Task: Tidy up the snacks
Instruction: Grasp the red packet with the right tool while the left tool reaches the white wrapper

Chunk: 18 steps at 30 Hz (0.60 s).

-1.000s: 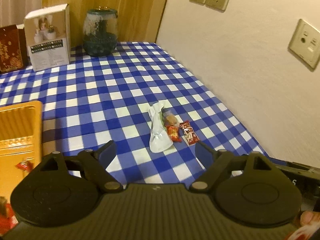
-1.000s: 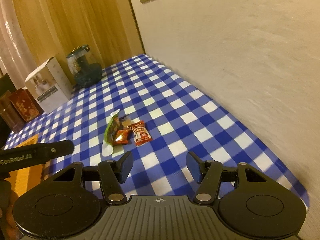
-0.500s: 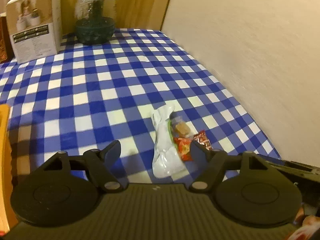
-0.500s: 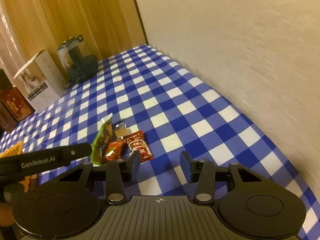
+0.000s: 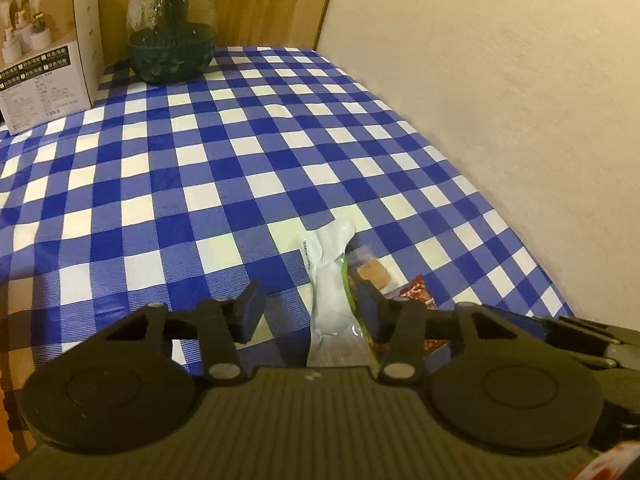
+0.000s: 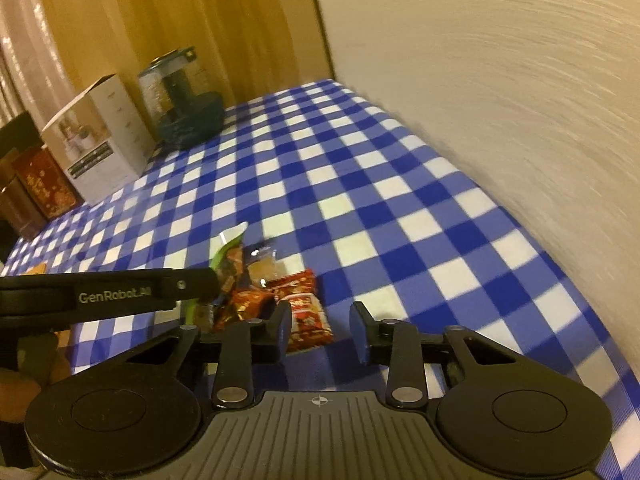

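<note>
We hold the left gripper (image 5: 310,306) with jaws closing around the white packet (image 5: 332,300), pads not yet pressing. The right gripper (image 6: 320,326) closes around the red packet (image 6: 306,316), also ungripped. Both lie on the checked cloth (image 5: 200,168). This is the pick-up step; next, clamp, then lift.

Snack packets (image 5: 332,292) lie clustered on the table (image 5: 200,168) near the wall (image 5: 500,80); box (image 5: 44,52) and jar (image 5: 172,24) stand behind.
</note>
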Available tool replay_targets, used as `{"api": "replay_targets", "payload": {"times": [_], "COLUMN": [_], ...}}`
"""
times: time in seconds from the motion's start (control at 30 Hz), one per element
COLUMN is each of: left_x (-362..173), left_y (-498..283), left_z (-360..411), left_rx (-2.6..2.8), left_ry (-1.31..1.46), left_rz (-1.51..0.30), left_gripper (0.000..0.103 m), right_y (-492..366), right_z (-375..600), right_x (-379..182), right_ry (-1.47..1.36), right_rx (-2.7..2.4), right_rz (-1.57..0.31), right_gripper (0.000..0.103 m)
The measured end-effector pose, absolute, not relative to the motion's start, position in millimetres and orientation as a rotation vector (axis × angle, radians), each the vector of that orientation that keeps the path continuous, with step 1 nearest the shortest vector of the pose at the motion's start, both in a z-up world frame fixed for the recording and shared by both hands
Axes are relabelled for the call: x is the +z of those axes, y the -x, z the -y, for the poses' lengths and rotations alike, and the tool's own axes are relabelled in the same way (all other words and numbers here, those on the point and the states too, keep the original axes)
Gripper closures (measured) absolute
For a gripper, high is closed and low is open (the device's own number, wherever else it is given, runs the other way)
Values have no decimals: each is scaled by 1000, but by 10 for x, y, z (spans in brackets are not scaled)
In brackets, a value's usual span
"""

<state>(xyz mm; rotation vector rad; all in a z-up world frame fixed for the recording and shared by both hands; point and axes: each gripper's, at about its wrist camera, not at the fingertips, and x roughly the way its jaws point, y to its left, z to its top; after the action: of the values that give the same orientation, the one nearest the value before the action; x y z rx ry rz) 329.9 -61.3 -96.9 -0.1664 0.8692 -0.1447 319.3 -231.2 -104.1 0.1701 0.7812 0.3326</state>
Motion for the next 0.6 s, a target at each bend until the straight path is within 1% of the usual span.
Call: {"api": "replay_targets", "payload": {"times": [0.07,0.33,0.43,0.47,0.6], "left_x": [-981,-1091,-1092,-1093,-1069], "left_y": [-3312,-3383,-3376,-3370,-3329], "left_z": [624,641,634,631,652], "left_rx": [-151,-152,-149,-151,-155], "left_ry": [168,172,159,157,111], "left_rz": [-870,-894,-888,-888,-897], "left_gripper": [57,59,64,69,71], "right_y": [-3217,-3252,-3265,-3267,-3258], "right_z": [2283,2245,2236,2229,2188], "right_x": [-1058,-1126,-1142,-1144,-1145], "right_ry": [-163,-140,-136,-135,-113], "right_rx": [331,343,346,349,364], "right_rz": [-785,-797,-796,-792,-790], "right_gripper": [70,70,70,70,70]}}
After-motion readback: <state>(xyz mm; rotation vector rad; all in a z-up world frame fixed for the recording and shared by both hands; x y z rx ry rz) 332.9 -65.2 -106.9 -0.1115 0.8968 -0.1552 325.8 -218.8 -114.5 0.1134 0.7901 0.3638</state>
